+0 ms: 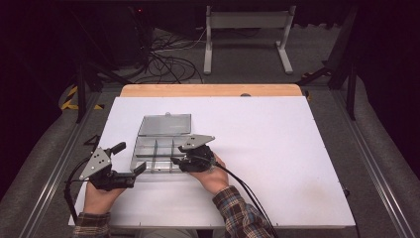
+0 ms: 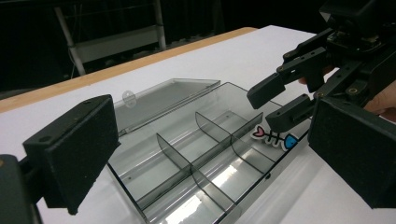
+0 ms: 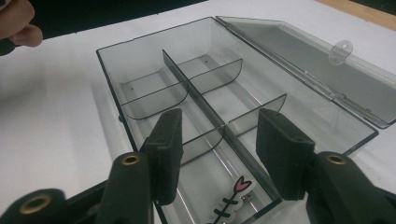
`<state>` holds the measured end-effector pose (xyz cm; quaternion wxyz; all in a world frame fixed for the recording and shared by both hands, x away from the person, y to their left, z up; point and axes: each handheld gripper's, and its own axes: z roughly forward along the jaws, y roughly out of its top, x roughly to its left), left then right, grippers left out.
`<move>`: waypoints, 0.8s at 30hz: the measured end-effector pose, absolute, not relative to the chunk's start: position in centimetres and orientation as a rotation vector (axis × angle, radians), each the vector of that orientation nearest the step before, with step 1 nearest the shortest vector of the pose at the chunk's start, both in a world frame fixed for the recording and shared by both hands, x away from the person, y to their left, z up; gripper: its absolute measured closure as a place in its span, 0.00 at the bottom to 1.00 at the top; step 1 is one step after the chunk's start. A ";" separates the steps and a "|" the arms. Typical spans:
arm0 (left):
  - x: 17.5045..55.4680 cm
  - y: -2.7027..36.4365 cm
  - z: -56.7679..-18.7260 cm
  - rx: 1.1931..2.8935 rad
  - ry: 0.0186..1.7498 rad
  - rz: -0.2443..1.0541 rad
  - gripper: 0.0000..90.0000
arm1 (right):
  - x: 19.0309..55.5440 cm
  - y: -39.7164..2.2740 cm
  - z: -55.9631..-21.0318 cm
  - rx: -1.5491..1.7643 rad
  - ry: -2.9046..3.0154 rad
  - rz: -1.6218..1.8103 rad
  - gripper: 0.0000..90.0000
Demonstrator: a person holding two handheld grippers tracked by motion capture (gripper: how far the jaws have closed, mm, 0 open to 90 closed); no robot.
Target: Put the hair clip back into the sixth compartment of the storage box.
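At the left, the left gripper [image 1: 140, 168] stands with jaws wide apart and empty beside the smoky clear plastic compartment box [image 1: 148, 161], whose lid [image 1: 165, 124] lies open. The right gripper [image 1: 176, 160] hangs over the box's near corner cell, jaws parted; the fish-bone sticker clip [image 2: 274, 138] lies loose in that cell. The placing step seems done; next, withdraw and close the lid.

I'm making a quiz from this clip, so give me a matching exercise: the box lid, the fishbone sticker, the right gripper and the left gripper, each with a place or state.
1 lid
2 fishbone sticker
3 right gripper
4 left gripper

A lying in a corner compartment
B jaws apart above the sticker
C folded open flat on the table
D at the box's outer end, nothing between its jaws

Pairs: 1-C, 2-A, 3-B, 4-D
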<state>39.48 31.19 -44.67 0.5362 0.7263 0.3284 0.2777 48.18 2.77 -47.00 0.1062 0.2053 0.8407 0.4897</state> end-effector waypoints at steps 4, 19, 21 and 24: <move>39.4 31.3 -44.6 1.726 0.790 0.668 0.02 | 48.2 2.5 -46.9 0.626 2.445 1.451 0.47; 39.4 31.3 -44.6 1.735 0.783 0.670 0.02 | 47.9 1.3 -46.5 0.631 2.363 1.486 0.28; 39.4 31.3 -44.6 1.728 0.786 0.668 0.02 | 47.8 1.2 -46.4 0.635 2.353 1.492 0.26; 39.4 31.2 -44.6 1.731 0.786 0.670 0.02 | 47.8 0.9 -46.4 0.636 2.342 1.500 0.22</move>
